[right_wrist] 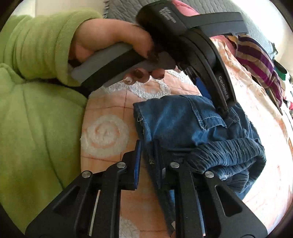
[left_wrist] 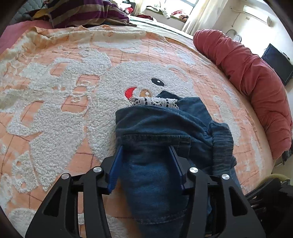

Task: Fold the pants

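Blue denim pants (left_wrist: 161, 131) with a white lace trim (left_wrist: 155, 102) lie bunched on the orange and white bed blanket (left_wrist: 64, 109). My left gripper (left_wrist: 146, 148) has its jaws wide apart with a fold of the denim lying between them. In the right wrist view the pants (right_wrist: 175, 119) show an elastic waistband (right_wrist: 225, 152). My right gripper (right_wrist: 148, 144) is narrowly open around the denim edge. The left gripper's body (right_wrist: 201, 55) and the hand that holds it hang over the pants.
A red quilt (left_wrist: 247, 73) lies rolled along the bed's right edge. A striped purple blanket (left_wrist: 82, 12) sits at the far side. The person's green sleeve (right_wrist: 36, 82) fills the left of the right wrist view.
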`<state>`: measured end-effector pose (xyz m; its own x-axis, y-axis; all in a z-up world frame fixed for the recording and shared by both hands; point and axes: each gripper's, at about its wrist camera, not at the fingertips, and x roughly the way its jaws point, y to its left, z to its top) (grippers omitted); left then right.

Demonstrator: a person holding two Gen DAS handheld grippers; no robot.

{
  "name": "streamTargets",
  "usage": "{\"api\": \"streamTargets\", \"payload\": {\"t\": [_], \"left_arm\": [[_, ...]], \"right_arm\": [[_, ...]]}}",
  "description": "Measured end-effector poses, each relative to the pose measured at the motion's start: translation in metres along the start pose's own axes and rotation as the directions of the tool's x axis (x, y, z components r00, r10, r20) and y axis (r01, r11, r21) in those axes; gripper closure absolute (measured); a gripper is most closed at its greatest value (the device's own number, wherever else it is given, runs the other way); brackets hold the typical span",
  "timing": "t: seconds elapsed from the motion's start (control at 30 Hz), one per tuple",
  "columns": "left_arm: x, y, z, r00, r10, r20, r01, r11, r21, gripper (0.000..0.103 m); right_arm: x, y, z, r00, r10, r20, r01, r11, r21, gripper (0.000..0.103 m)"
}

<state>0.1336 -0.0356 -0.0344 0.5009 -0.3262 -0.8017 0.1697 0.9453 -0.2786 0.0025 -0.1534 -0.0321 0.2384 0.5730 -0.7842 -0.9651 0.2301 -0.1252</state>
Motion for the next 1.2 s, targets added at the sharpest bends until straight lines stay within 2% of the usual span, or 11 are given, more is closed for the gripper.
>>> {"api": "streamTargets", "payload": {"t": [0.13, 0.27, 0.47, 0.63, 0.73, 0.77, 0.8, 0.97, 1.03, 1.13, 1.2], "left_arm": [[-0.006, -0.001, -0.003, 1.000, 0.002, 0.014, -0.002, 1.000, 0.000, 0.046], [-0.013, -0.009, -0.007, 1.000, 0.010, 0.028, -0.012, 0.999, 0.038, 0.043], [-0.022, -0.020, -0.012, 0.999, 0.017, 0.043, -0.020, 0.997, 0.077, 0.035], [-0.032, -0.027, -0.014, 0.997, 0.026, 0.066, -0.032, 0.995, 0.093, 0.035], [-0.039, -0.027, -0.014, 0.997, 0.025, 0.079, -0.032, 0.996, 0.088, 0.032], [-0.042, -0.028, -0.015, 0.996, 0.027, 0.085, -0.035, 0.996, 0.087, 0.022], [-0.044, -0.028, -0.015, 0.996, 0.029, 0.089, -0.036, 0.996, 0.087, 0.020], [-0.056, -0.032, -0.018, 0.994, 0.023, 0.111, -0.033, 0.995, 0.092, 0.019], [-0.061, -0.033, -0.018, 0.993, 0.023, 0.120, -0.035, 0.995, 0.095, 0.014], [-0.067, -0.036, -0.019, 0.991, 0.022, 0.131, -0.035, 0.994, 0.099, 0.013], [-0.071, -0.037, -0.019, 0.990, 0.022, 0.139, -0.036, 0.995, 0.098, 0.013]], "right_arm": [[-0.015, 0.001, 0.003, 1.000, 0.015, 0.027, -0.016, 1.000, 0.023, 0.075], [-0.039, -0.004, 0.006, 0.996, -0.008, 0.091, -0.001, 0.995, 0.097, 0.071], [-0.062, 0.003, 0.006, 0.990, 0.000, 0.144, -0.018, 0.993, 0.118, 0.062], [-0.089, -0.005, 0.008, 0.967, 0.004, 0.255, -0.053, 0.981, 0.186, 0.053], [-0.105, -0.009, 0.007, 0.955, -0.038, 0.295, -0.028, 0.976, 0.217, 0.046], [-0.110, -0.011, 0.007, 0.951, -0.057, 0.303, -0.015, 0.974, 0.228, 0.043], [-0.113, -0.013, 0.006, 0.948, -0.072, 0.311, -0.005, 0.971, 0.238, 0.041], [-0.124, -0.034, 0.004, 0.931, -0.157, 0.330, 0.047, 0.947, 0.319, 0.030], [-0.126, -0.042, 0.003, 0.924, -0.193, 0.330, 0.069, 0.933, 0.353, 0.025], [-0.126, -0.051, 0.001, 0.916, -0.244, 0.318, 0.104, 0.911, 0.399, 0.018], [-0.125, -0.058, -0.001, 0.911, -0.279, 0.302, 0.134, 0.896, 0.423, 0.018]]}}
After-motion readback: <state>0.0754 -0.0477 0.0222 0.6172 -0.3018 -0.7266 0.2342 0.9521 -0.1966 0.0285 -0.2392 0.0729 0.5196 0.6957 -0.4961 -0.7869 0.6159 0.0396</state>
